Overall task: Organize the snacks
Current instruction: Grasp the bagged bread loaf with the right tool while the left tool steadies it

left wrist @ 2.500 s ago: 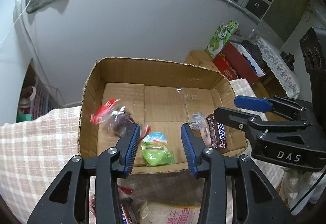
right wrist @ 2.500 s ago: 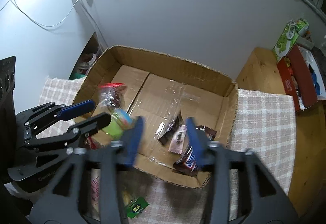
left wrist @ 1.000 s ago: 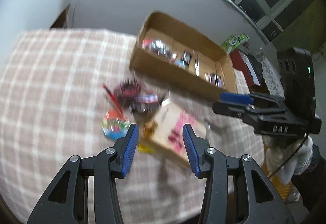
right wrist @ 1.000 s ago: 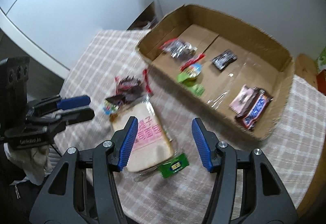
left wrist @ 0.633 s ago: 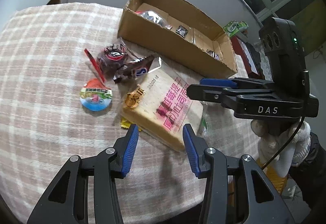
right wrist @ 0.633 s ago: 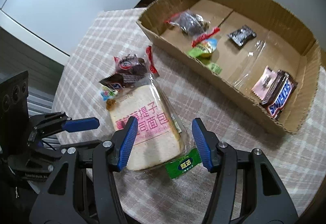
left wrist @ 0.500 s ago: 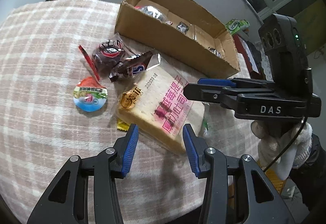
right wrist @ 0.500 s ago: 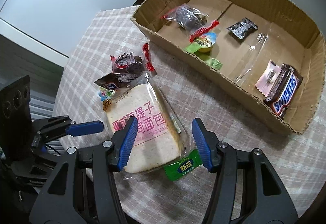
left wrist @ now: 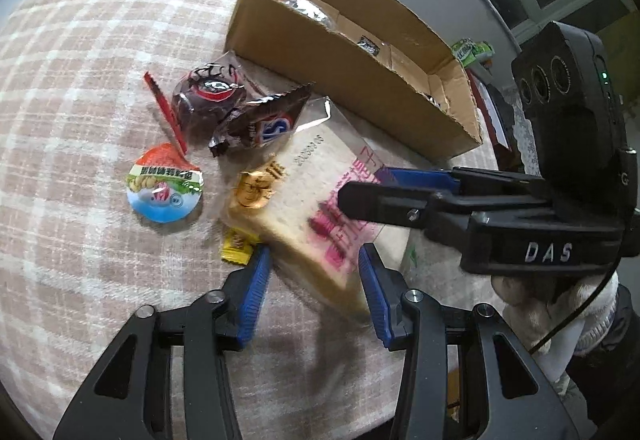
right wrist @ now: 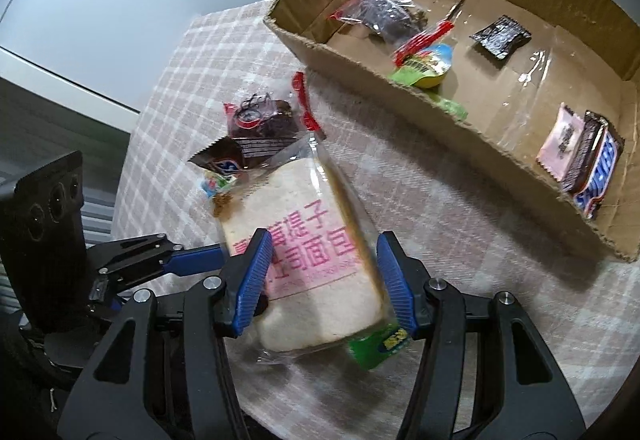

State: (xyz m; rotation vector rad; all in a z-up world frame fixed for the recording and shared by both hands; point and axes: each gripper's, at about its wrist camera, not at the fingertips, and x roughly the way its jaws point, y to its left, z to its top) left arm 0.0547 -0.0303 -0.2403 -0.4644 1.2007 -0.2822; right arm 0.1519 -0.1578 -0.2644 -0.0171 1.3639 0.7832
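Note:
A bagged bread slice [left wrist: 304,208] with pink writing lies on the checked cloth; it also shows in the right wrist view [right wrist: 316,264]. My left gripper [left wrist: 314,290] is open, its jaws astride the near corner of the bread. My right gripper [right wrist: 322,280] is open, its jaws on either side of the bread's near end. A Snickers bar [left wrist: 260,124], a dark round cake packet [left wrist: 204,100], a round jelly cup [left wrist: 164,186] and a yellow candy [left wrist: 238,250] lie beside the bread. A green packet [right wrist: 378,346] lies under its corner.
An open cardboard box [right wrist: 352,70] stands behind the bread, holding a dark snack bag [right wrist: 380,16], a jelly cup [right wrist: 424,66], a black packet [right wrist: 500,36], a pink packet [right wrist: 562,142] and a Snickers bar [right wrist: 596,172]. The table edge lies close to both grippers.
Both grippers have pulled back from the box and come down to the bread. Their open jaws now stand around it from opposite ends.

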